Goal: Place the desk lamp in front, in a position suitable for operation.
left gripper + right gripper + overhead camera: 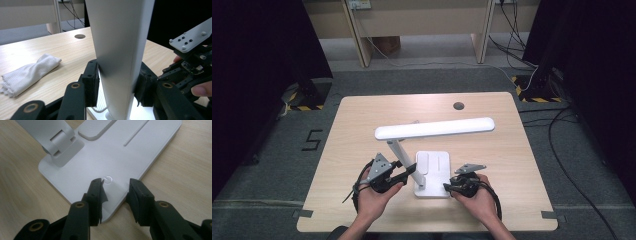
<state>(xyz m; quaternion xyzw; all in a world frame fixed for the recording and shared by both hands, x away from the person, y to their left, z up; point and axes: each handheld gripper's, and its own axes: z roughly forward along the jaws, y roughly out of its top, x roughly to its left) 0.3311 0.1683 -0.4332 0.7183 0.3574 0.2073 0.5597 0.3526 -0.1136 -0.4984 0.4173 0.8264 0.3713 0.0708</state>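
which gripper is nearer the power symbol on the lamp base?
Right. The right gripper hangs over the base's near corner, one jaw tip beside the power symbol. The left gripper is on the lamp's upright arm, jaws on either side of it, away from the symbol.

Left gripper jaws clamped, right gripper jaws apart
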